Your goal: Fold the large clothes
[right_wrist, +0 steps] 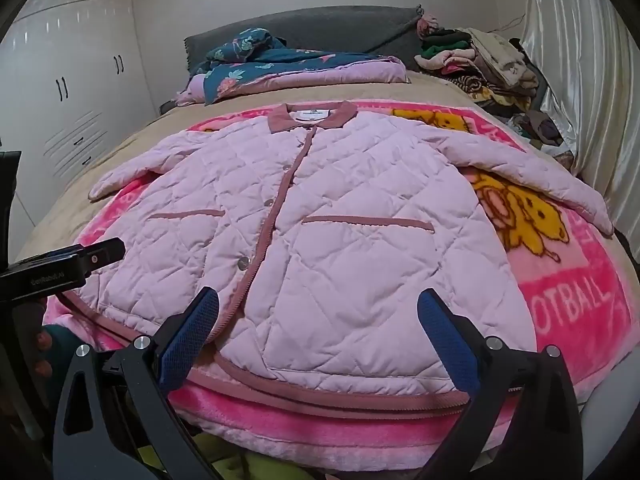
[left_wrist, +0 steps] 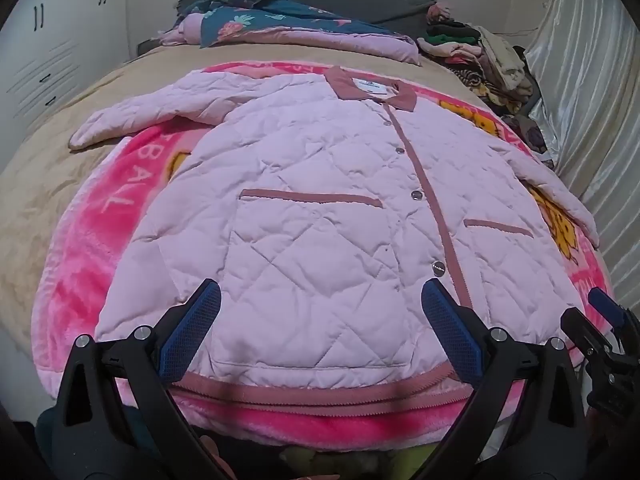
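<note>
Left claw [left_wrist: 320, 332] splayed, quilted pink jacket [left_wrist: 320, 200]

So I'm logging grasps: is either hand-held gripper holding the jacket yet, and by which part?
Nothing is held. Left hand-held gripper and right hand-held gripper are open above the jacket hem.

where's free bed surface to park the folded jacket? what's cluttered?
Free: the tan bedspread strip between the wardrobe side and the pink blanket, and the band between the jacket collar and the floral quilt. The blanket corner under the jacket's right sleeve is also bare. Crowded: the clothes pile along the curtain, and the quilt at the headboard.
</note>
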Motion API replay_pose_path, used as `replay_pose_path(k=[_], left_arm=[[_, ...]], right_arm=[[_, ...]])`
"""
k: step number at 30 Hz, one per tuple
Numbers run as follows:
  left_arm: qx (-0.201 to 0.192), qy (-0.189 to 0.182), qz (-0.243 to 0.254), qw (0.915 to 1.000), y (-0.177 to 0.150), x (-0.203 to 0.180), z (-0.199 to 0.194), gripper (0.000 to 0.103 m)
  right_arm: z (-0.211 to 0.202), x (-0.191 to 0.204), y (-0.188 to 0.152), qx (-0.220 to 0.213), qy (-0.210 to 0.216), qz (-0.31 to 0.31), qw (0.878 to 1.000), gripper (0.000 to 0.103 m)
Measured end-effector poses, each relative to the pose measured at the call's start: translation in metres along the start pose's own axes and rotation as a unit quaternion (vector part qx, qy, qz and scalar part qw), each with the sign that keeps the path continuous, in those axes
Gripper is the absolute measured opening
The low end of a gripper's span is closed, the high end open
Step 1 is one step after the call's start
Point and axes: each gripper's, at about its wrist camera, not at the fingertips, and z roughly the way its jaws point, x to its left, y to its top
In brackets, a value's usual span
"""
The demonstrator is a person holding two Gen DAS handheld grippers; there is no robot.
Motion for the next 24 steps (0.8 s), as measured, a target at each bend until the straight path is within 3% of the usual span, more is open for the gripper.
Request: replay_pose_path(k=[24], left_arm=[[-0.003,-0.006,0.004,1.0000,0.002,-0.001,-0.007,0.094]], right_arm=[[-0.007,0.008,0.001,-0.010,-0.004,-0.010,1.000,0.099]])
